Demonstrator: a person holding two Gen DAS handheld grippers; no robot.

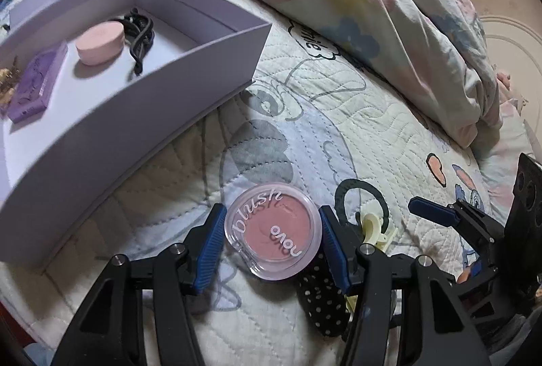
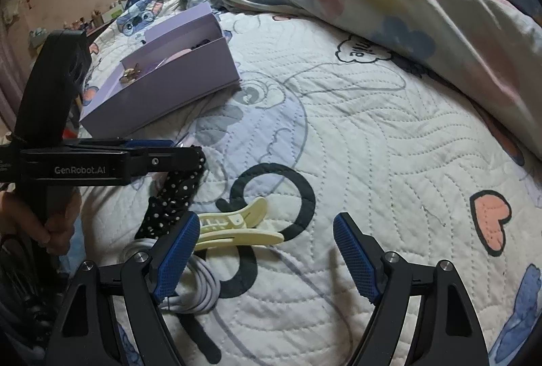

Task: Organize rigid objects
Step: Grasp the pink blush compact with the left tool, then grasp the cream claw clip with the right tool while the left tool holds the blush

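1. Sitting between the blue pads of the left gripper [image 1: 272,232], a round blush compact [image 1: 272,232] lies flat on the quilted bedspread [image 1: 355,115], its clear lid up. Both pads seem to meet its rim, so the jaws read as clamped on it.
2. Beyond the left jaw and off to that side stands a lilac box [image 1: 142,102], open at the top. Inside it lie a pink round case [image 1: 99,41], a purple flat carton [image 1: 35,83] and a black hair tie [image 1: 139,34].
3. Just outside the right jaw of that gripper lie a cream hair clip [image 1: 372,229] and a black polka-dot cloth piece [image 1: 321,301], partly under the finger.
4. The right gripper [image 2: 266,256] hangs with its jaws spread wide and nothing between them but bedspread.
5. Next to its left pad lies the cream hair clip again, with a coiled white cable [image 2: 200,291] nearer that finger's base.
6. A rumpled floral duvet [image 2: 406,3] is heaped well ahead of both pairs of jaws.
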